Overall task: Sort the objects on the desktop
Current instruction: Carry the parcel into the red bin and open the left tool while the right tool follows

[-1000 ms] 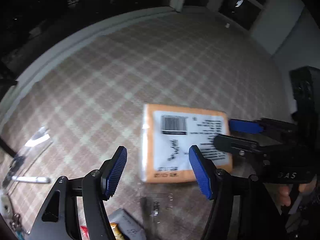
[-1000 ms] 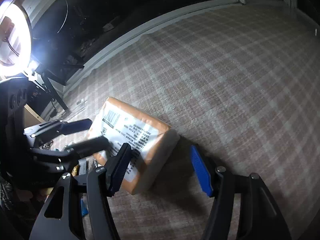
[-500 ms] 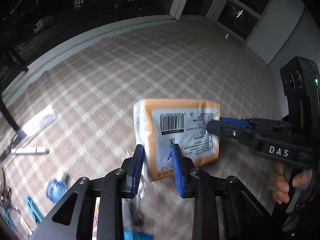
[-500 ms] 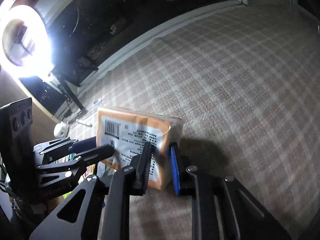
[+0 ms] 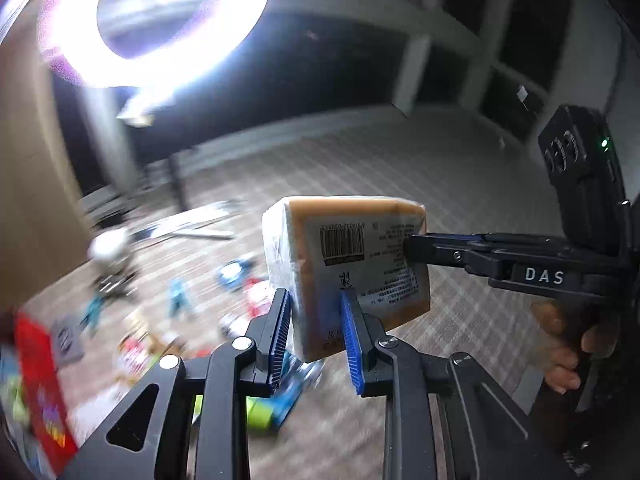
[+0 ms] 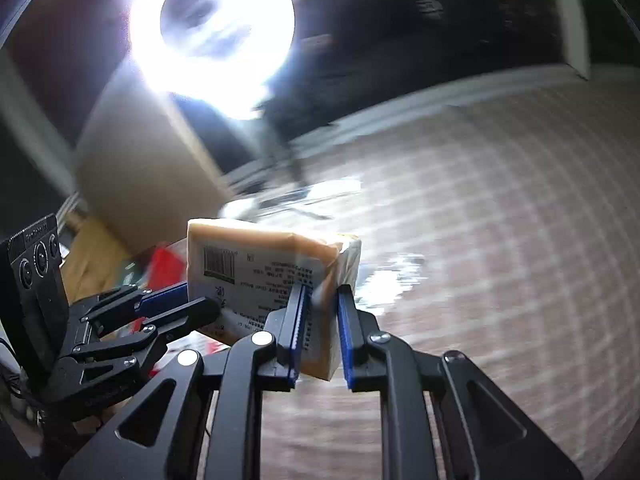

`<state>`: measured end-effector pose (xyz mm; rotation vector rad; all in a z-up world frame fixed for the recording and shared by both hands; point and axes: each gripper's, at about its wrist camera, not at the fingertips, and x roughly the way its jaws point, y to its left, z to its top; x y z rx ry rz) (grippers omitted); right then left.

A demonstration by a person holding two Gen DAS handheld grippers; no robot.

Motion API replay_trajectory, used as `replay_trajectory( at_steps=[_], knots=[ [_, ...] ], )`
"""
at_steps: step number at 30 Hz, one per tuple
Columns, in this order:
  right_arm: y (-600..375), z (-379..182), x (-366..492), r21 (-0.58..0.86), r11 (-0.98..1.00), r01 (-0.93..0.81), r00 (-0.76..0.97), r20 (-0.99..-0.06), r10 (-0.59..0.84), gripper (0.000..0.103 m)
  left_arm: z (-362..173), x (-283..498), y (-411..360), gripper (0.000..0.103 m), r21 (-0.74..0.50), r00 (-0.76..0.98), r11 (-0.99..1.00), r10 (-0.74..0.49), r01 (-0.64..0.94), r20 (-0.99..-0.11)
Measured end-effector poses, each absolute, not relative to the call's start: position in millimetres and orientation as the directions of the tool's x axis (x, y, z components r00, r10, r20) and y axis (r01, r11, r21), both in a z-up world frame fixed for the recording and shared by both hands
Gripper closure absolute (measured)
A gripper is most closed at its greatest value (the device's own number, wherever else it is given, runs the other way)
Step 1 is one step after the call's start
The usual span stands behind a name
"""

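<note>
An orange packet (image 5: 360, 248) with a white barcode label hangs in the air above the plaid tablecloth (image 5: 400, 168), gripped from two sides. My left gripper (image 5: 314, 300) is shut on its near left corner, blue pads pressing both faces. The right gripper (image 5: 408, 242) comes in from the right and clamps the label's edge; a hand (image 5: 560, 340) holds its grip. In the right wrist view the right gripper (image 6: 322, 292) is shut on the packet (image 6: 248, 268) at its right corner, and the left gripper (image 6: 200, 300) bites its left edge.
A bright ring light (image 5: 152, 20) glares at the upper left. Below the packet lie several small blurred items (image 5: 180, 300), a red box (image 5: 40, 380) and a green-blue thing (image 5: 272, 408). A cardboard box (image 6: 140, 184) stands at the left.
Both grippers went from open around the packet on the table to shut on it. They have lifted it off the cloth and swung left toward the ring light.
</note>
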<state>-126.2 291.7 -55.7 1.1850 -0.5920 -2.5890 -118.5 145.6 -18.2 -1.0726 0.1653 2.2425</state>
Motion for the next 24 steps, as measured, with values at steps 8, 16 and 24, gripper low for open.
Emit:
replay_trajectory(
  at_steps=[8,16,24],
  knots=[
    [169.5,-6.6,-123.2,0.401,-0.882,0.247,-0.616,-0.637,-0.463,0.087,-2.2,-75.4,2.7,0.079,-0.184,-0.592,-0.879,0.438,-0.44,-0.677],
    [8.0,-3.3,-151.3,0.371,-0.853,0.367,-0.574,-0.631,-0.521,0.087,3.2,-83.0,-139.9,0.079,-0.165,-0.68,-0.938,0.336,-0.304,-0.652],
    [-99.9,-2.7,-199.9,0.337,-0.853,0.398,-0.569,-0.639,-0.518,0.088,-7.2,-143.5,-237.0,0.079,-0.168,-0.717,-0.961,0.275,-0.218,-0.64]
  ],
)
